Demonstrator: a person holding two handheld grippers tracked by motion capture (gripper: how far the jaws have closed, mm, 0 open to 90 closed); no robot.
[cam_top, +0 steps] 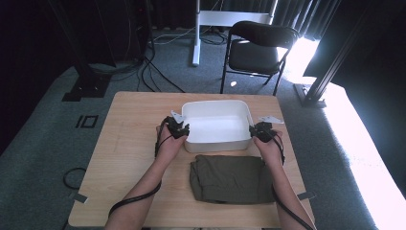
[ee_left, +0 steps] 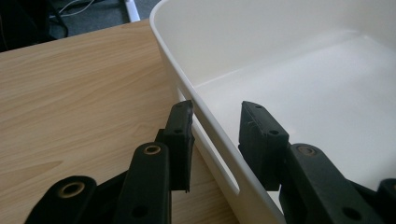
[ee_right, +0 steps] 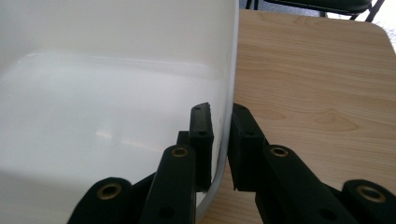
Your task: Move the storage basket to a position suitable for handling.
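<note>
Nearest, at 6 o'clock on the table (cam_top: 129, 143): folded olive garment (cam_top: 232, 178), flat and square. Sits just short of the white tub (cam_top: 215, 103), probably staged there for loading. Near edge half covered by the right forearm; type of clothing hard to tell from the fold.

Next out, the left gripper (cam_top: 181, 129) at the tub's 9 o'clock wall. Straddles that wall (ee_left: 280, 46) in the left gripper view (ee_left: 217, 109): outer jaw close against the outside by the handle slot (ee_left: 219, 161), inner jaw clear of the inside face. Spread, then, with nothing clamped yet. Looks set for a bite on the rim.

Opposite, the right gripper (cam_top: 261, 129) at the tub's 3 o'clock wall. In the right gripper view (ee_right: 219, 109), drawn in on the wall (ee_right: 116, 93) from both sides, barely a sliver of light left. Reads as pinching the wall, though actual pad contact hard to confirm. Mirrored holds on opposite walls suggest a two-handed lift or slide of the tub, kept level.

Tub itself at table centre, empty and open-topped. Lower part of its near wall cut off by the jaws in both gripper views.

Farthest, at 12 o'clock beyond the table: black folding chair (cam_top: 258, 48) on grey carpet. Everything at 10 o'clock lost in dark curtain; floor at 2 o'clock washed out by glare.
</note>
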